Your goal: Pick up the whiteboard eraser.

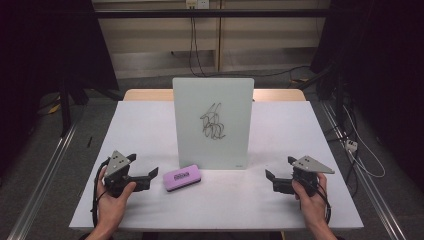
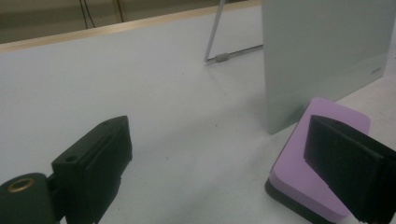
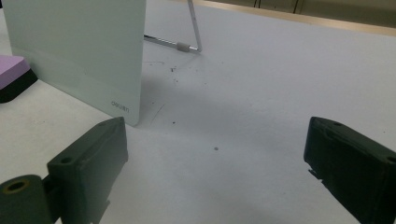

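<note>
**Two grippers wait either side of an eraser and a scribbled board**

At the near edge of the white table (image 1: pixel 150 125), a person's two hands come in from below, each holding a black gripper just above the tabletop. The left gripper (image 1: pixel 148 176) sits at the near left, tips pointing right toward the eraser (image 1: pixel 182 179), with a small gap between them. Its jaws are spread wide and hold nothing; in the left gripper view (image 2: pixel 215 158) one jaw stands in front of the near end of the eraser (image 2: pixel 317 154) and the other is over bare table. The right gripper (image 1: pixel 272 181) sits at the near right, pointing left, well apart from the eraser. Its jaws are likewise wide apart and empty; in the right gripper view (image 3: pixel 215 158) there is bare table between them.

The eraser is a flat block with a purple top and a dark underside, lying between the two grippers, closer to the left one. It rests just in front of the lower left corner of the board (image 1: pixel 213 122).

The board stands upright near the middle of the table, pale and glossy, with a tangle of black scribble (image 1: pixel 212 124) on its face. A thin metal stand (image 3: pixel 191 32) props it from behind.

Past the table's far edge lies a grey floor with cables (image 1: pixel 360 150) running across it.
</note>
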The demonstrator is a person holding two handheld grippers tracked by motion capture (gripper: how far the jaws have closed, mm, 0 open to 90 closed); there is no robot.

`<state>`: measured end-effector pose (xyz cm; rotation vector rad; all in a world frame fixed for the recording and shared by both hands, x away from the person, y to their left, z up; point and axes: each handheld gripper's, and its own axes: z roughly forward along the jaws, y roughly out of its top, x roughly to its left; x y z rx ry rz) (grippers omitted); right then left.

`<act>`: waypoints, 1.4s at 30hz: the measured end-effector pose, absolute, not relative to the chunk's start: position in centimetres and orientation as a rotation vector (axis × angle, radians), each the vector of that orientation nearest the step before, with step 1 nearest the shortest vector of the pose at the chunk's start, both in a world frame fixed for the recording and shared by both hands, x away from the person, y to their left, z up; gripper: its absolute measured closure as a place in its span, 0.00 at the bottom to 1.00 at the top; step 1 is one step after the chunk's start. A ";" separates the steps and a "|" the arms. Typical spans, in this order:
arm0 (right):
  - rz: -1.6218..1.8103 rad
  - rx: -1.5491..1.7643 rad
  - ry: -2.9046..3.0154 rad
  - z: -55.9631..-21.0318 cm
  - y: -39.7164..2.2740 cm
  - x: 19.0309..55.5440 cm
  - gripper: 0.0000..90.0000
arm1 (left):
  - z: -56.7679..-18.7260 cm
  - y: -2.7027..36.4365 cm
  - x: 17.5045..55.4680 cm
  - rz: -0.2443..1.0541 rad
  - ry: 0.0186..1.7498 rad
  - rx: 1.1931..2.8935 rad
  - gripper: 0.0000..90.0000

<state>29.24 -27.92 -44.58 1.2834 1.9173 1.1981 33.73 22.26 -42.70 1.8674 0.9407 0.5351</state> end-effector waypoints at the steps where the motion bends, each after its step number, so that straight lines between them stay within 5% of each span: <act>1: 1.197 1.278 1.914 -44.5 -27.9 29.2 0.07 | -42.7 22.3 33.7 0.535 0.941 1.867 0.09; 11: 1.183 1.263 1.942 -44.6 -27.8 29.1 0.06 | -42.7 22.0 33.8 0.538 0.960 1.901 0.11; 16: 1.190 1.284 1.945 -44.7 -28.0 29.2 0.07 | -43.0 22.0 34.2 0.389 0.956 1.905 0.13; 42: 1.183 1.265 1.972 -44.6 -27.4 29.1 0.06 | -41.3 17.8 34.8 0.295 0.635 2.122 0.08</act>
